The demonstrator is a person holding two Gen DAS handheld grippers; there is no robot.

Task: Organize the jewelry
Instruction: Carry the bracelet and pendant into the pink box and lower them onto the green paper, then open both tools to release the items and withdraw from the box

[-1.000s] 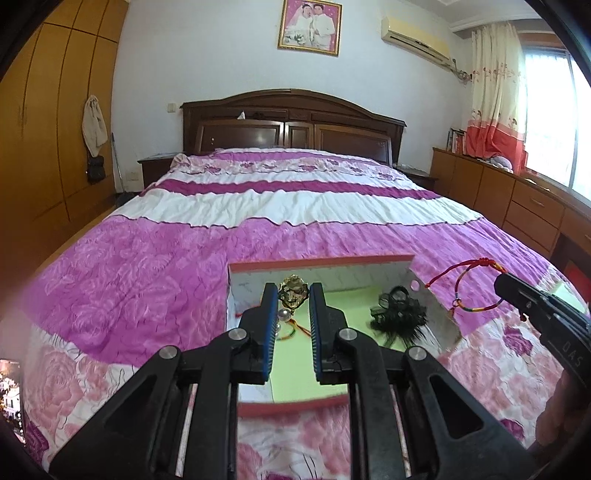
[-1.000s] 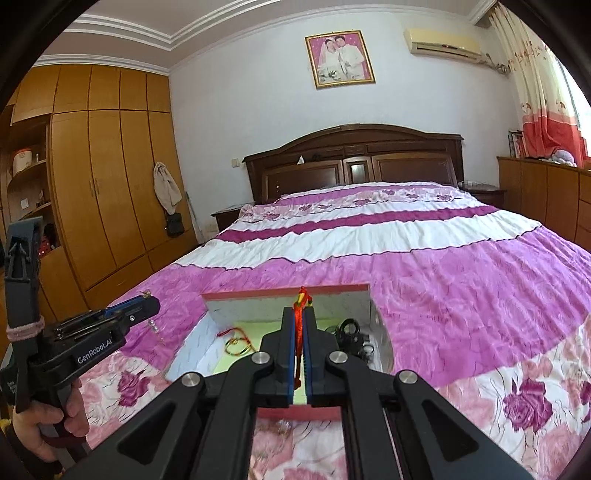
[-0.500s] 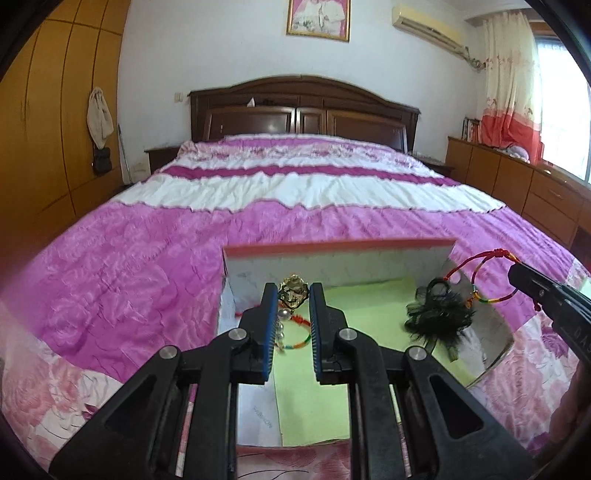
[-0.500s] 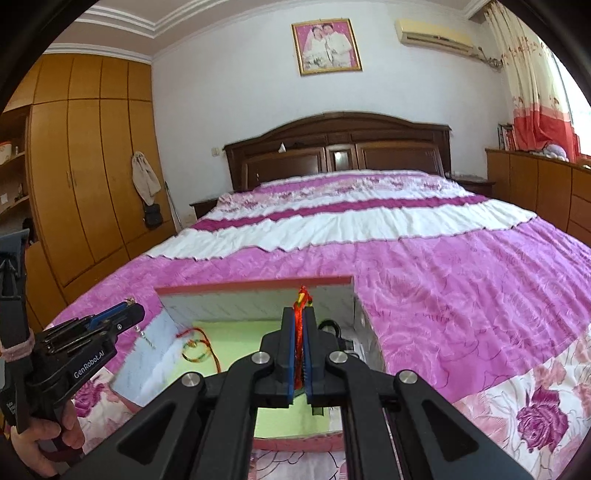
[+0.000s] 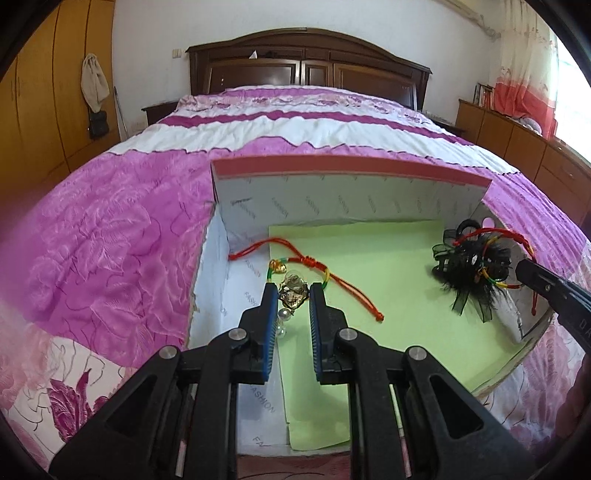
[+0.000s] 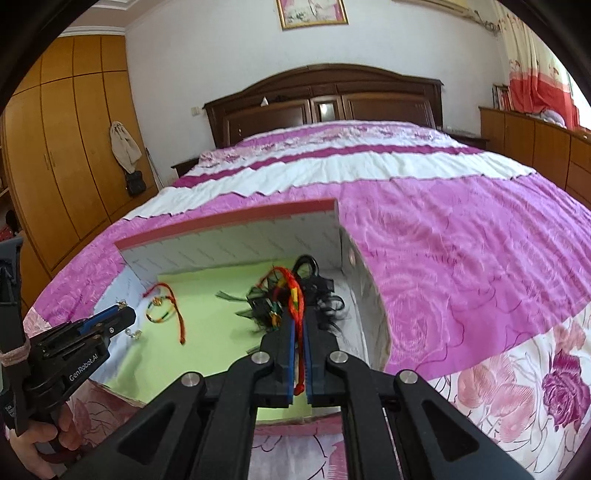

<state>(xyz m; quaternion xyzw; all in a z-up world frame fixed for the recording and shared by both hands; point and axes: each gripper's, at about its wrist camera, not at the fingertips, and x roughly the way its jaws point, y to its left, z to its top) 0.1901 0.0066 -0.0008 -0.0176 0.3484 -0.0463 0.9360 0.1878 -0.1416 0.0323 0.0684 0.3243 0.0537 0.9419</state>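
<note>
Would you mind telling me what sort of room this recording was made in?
A home bedroom, most likely: a double bed with a pink floral quilt and dark wooden headboard, tall wooden wardrobes along one wall, and a framed portrait above the bed.

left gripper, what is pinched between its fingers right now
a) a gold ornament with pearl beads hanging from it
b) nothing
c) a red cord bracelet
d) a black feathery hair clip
a: in the left wrist view the left gripper has its blue pads closed on a gold ornament with pearl beads dangling below, while the black hair clip lies in the box and the right gripper holds a red cord bracelet.
</note>
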